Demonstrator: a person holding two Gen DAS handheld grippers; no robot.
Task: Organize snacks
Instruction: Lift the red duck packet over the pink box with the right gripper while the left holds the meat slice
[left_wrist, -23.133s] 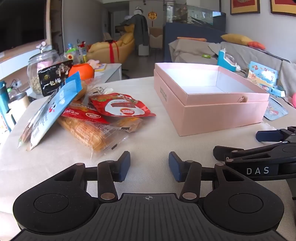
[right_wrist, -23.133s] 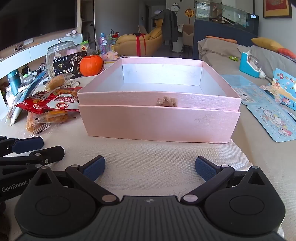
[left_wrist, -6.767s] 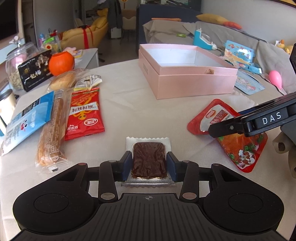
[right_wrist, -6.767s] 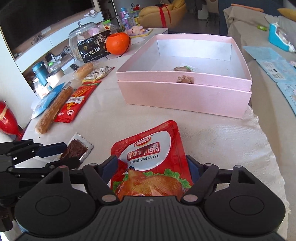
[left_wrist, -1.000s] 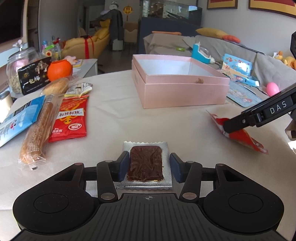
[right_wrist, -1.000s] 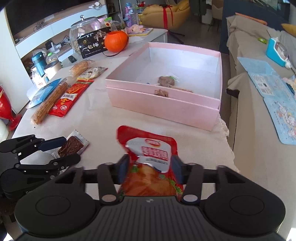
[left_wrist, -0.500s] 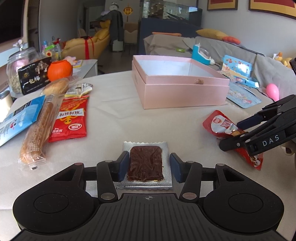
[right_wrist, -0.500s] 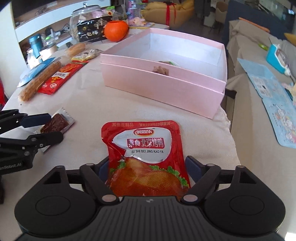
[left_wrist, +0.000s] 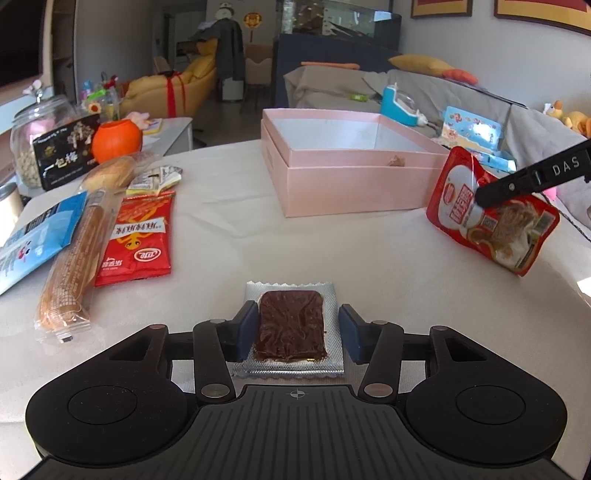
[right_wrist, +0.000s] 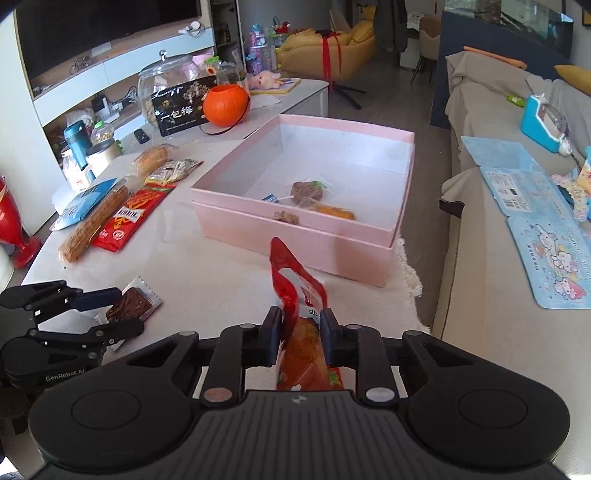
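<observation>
My right gripper (right_wrist: 298, 330) is shut on a red snack pouch (right_wrist: 295, 295) and holds it edge-up above the table, short of the open pink box (right_wrist: 295, 229). The pouch also shows in the left wrist view (left_wrist: 491, 214), beside the box (left_wrist: 354, 184). A few small snacks (right_wrist: 310, 199) lie inside the box. My left gripper (left_wrist: 295, 328) rests on the table with its jaws either side of a brown snack in a silver wrapper (left_wrist: 291, 325), a small gap on each side.
At the table's left lie a red packet (left_wrist: 136, 240), a long bread stick (left_wrist: 74, 258), a blue packet (left_wrist: 29, 240) and a small bun (left_wrist: 110, 173). Behind them stand an orange pumpkin pot (left_wrist: 116, 140), a black box and a glass jar (left_wrist: 33, 133). A sofa with blue items lies to the right.
My right gripper has closed on the red pouch and lifted it off the table, turning it on edge. My left gripper and the brown snack have not moved.
</observation>
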